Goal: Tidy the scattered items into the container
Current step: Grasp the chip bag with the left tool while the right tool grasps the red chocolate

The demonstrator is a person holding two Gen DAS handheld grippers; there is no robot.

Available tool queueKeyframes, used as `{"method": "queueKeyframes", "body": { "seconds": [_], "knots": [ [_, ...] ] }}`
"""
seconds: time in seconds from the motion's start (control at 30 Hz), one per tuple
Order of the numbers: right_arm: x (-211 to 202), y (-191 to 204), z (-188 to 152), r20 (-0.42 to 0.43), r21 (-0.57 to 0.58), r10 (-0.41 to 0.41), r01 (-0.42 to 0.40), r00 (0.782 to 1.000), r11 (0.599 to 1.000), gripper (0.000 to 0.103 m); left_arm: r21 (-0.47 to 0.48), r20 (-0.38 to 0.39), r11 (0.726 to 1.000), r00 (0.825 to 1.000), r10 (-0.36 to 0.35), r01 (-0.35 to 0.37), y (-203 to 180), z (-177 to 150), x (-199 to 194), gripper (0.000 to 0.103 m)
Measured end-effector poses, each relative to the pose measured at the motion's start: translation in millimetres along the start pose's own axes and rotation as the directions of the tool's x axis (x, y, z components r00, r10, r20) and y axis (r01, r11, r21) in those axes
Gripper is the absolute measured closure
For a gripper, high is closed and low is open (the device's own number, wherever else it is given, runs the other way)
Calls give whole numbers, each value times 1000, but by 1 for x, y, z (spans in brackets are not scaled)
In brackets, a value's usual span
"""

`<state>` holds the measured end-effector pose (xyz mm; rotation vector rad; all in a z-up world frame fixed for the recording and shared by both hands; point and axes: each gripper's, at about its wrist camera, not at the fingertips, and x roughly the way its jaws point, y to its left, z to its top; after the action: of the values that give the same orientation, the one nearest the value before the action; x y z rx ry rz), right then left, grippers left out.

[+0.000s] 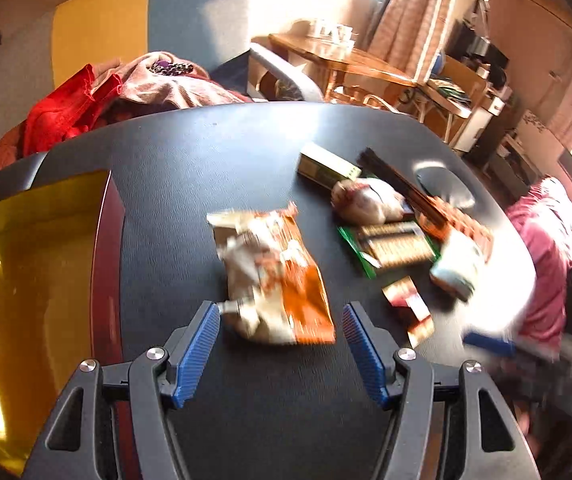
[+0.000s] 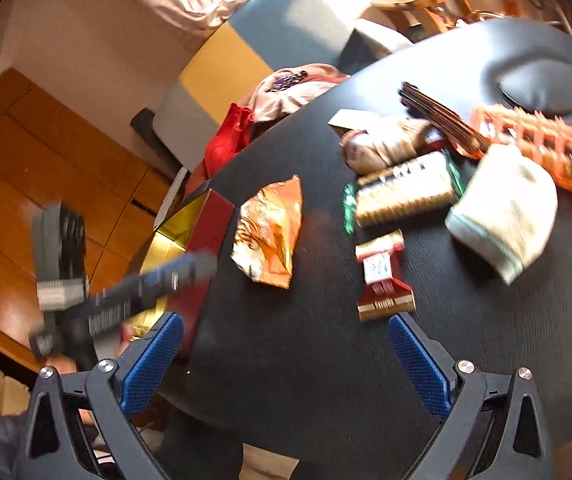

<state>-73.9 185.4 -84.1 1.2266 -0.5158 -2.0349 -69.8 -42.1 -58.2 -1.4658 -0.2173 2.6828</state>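
On the black table (image 1: 245,148) lies an orange and white snack bag (image 1: 273,272), its near end between the fingers of my open left gripper (image 1: 281,320). A red box with a gold inside (image 1: 45,240) stands at the left. In the right wrist view my right gripper (image 2: 286,332) is open over bare table, just short of a small red and white wrapper (image 2: 382,276). The snack bag (image 2: 269,228) lies beside the red box (image 2: 209,228). The left gripper (image 2: 157,284) shows as a blur over the box.
Right of the bag lie a green biscuit pack (image 1: 390,244), a white pouch (image 1: 458,264), a round wrapped item (image 1: 366,200), a pale carton (image 1: 326,166), a dark stick pack (image 1: 398,184) and an orange rack (image 2: 538,148). An armchair with clothes (image 1: 145,84) stands behind.
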Motion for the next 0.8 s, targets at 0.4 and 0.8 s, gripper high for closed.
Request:
{"method": "queueKeyframes", "body": {
  "seconds": [0.4, 0.8],
  "knots": [
    [4, -7, -33, 5, 8, -82, 82, 997, 997, 0, 10, -37, 995, 995, 96, -96, -12, 38, 55, 38],
    [1, -10, -33, 21, 28, -119, 118, 993, 993, 0, 57, -35, 996, 997, 68, -66, -11, 4, 50, 41]
  ]
}}
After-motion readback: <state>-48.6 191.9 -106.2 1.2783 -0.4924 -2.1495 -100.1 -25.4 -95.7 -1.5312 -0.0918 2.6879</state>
